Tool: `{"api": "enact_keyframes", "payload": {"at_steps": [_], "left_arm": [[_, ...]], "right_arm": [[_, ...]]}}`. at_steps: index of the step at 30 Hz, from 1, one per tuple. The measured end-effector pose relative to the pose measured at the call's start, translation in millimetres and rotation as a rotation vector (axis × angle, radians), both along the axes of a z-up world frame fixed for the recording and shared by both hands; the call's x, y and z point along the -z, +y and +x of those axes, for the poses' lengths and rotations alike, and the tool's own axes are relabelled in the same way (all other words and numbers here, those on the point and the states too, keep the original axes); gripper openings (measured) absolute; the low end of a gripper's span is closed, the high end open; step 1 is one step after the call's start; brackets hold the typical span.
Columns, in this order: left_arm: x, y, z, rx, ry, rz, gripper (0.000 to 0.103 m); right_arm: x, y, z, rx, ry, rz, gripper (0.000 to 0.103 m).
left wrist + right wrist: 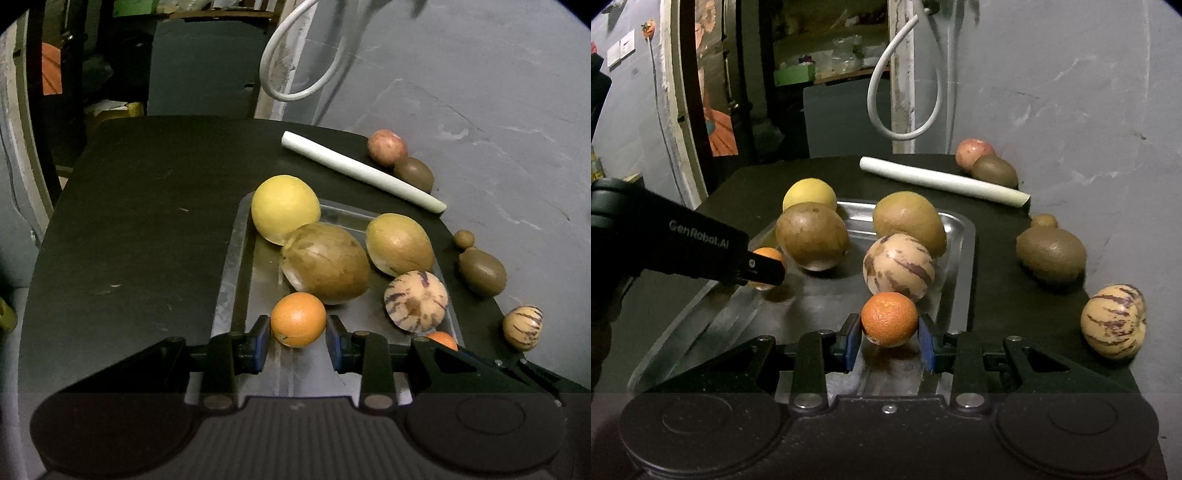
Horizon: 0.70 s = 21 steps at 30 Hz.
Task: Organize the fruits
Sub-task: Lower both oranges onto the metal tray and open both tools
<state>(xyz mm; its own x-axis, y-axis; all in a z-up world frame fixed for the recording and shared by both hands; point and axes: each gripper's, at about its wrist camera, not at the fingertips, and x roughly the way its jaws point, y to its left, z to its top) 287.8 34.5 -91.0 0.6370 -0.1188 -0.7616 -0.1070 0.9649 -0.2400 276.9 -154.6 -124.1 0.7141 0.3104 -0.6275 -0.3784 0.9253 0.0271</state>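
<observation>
Each gripper holds an orange over the near end of the tray (pixel 964 236): the left gripper (pixel 298 341) has its jaws closed to the width of the left orange (pixel 298 319), pads touching both sides; the right gripper (pixel 889 338) is likewise clamped on the right orange (pixel 889 318); both fruits seem to hang just above the metal, so the step in hand is probably setting them down; doing it well means lowering each until it rests, clear of the striped melon (pixel 898 267) just beyond, and opening slowly so neither rolls; the tray already carries a yellow fruit (pixel 285 208) and two brown ones; the right view shows the left gripper from the side, its orange half hidden; the left view shows only a sliver of the right orange; kiwis (pixel 1051 253) and a leek (pixel 362 171) lie off the tray.
</observation>
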Motion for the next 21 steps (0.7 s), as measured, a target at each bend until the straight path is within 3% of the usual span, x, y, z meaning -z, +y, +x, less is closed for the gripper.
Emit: {"api": "enact_keyframes", "payload": {"at_steps": [11,16,21], "left_arm": [[3.4,1.2,3.5,-0.011,0.006,0.002,0.036],[1.7,3.8,3.1,-0.030,0.028,-0.003,0.050],[-7.0,3.2,-5.8,-0.017,0.007,-0.005,0.067]], "right_arm": [[4.3,-0.2,4.0,-0.004,0.020,-0.004,0.037],[0.9,-1.6,-1.2,0.005,0.018,0.007,0.045],[-7.4,-2.4,-17.4,0.016,-0.007,0.016,0.061]]}}
